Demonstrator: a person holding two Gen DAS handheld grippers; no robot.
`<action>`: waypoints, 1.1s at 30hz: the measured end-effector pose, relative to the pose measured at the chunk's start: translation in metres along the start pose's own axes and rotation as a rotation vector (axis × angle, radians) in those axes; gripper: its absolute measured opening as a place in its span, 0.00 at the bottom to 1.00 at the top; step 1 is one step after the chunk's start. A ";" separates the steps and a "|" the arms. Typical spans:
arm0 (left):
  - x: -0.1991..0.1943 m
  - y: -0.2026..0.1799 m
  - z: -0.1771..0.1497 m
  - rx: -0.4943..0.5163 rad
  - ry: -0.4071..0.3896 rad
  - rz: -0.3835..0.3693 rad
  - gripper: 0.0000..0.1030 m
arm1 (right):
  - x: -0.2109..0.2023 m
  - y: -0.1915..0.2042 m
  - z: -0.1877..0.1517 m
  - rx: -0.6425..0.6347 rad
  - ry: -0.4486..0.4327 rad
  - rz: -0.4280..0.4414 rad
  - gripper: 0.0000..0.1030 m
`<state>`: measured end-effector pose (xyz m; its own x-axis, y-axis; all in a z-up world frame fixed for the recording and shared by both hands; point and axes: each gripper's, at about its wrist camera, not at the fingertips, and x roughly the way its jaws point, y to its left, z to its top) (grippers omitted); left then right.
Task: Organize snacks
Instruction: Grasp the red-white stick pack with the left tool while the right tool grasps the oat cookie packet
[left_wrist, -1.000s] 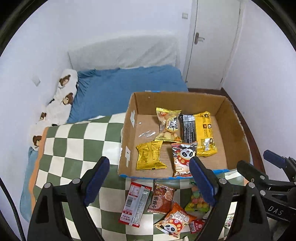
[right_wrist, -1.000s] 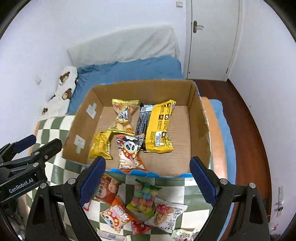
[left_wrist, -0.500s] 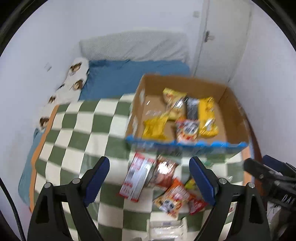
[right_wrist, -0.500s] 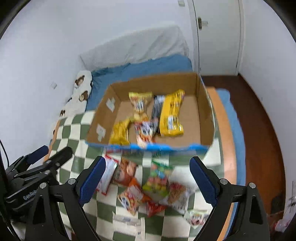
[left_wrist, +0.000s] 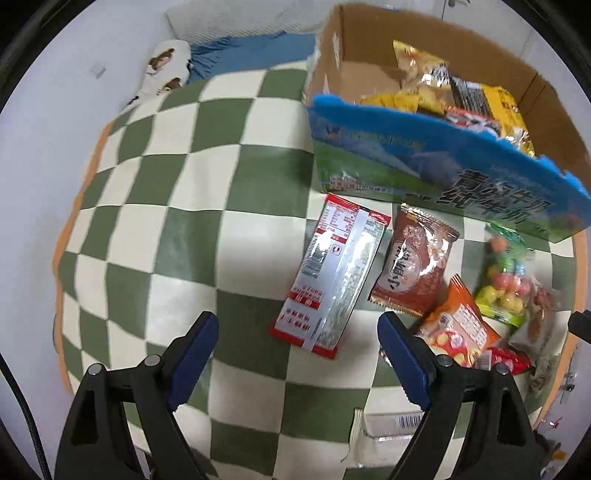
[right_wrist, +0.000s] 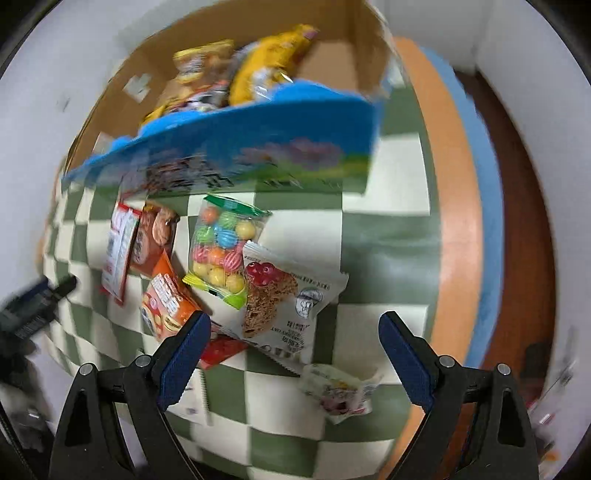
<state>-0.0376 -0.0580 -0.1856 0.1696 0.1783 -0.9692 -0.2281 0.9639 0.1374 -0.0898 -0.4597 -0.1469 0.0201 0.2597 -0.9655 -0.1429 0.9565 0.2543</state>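
A cardboard box (left_wrist: 436, 173) with a blue printed front wall holds several yellow and dark snack packs; it also shows in the right wrist view (right_wrist: 258, 147). In front of it loose snacks lie on the green-and-white checked cloth (left_wrist: 184, 221): a red-and-silver packet (left_wrist: 332, 277), a brown biscuit pack (left_wrist: 413, 266), an orange pack (left_wrist: 458, 328) and a bag of coloured balls (right_wrist: 221, 251). A white cake packet (right_wrist: 284, 299) lies between my right fingers. My left gripper (left_wrist: 297, 343) is open just below the red-and-silver packet. My right gripper (right_wrist: 295, 343) is open and empty.
A small white wrapper (right_wrist: 340, 391) lies near the cloth's front right. A white barcoded packet (left_wrist: 391, 432) lies near my left gripper's right finger. The table's orange edge (right_wrist: 450, 221) and dark floor are at right. A bed with blue sheet (left_wrist: 236, 48) lies behind.
Both grippers have dropped down and forward toward the loose snacks in front of the box. Both stay open and empty. The snacks have not moved.
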 end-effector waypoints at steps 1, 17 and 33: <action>0.008 -0.003 0.005 0.013 0.016 -0.009 0.85 | 0.004 -0.005 0.001 0.039 0.012 0.014 0.92; 0.078 -0.012 0.034 0.110 0.131 -0.132 0.54 | 0.074 0.002 0.014 0.228 0.112 -0.034 0.56; 0.089 0.034 -0.056 -0.063 0.253 -0.198 0.58 | 0.088 0.030 -0.015 0.103 0.208 -0.073 0.57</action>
<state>-0.0836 -0.0203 -0.2788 -0.0248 -0.0740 -0.9970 -0.2750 0.9593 -0.0643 -0.1073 -0.4101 -0.2246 -0.1793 0.1668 -0.9696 -0.0472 0.9829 0.1778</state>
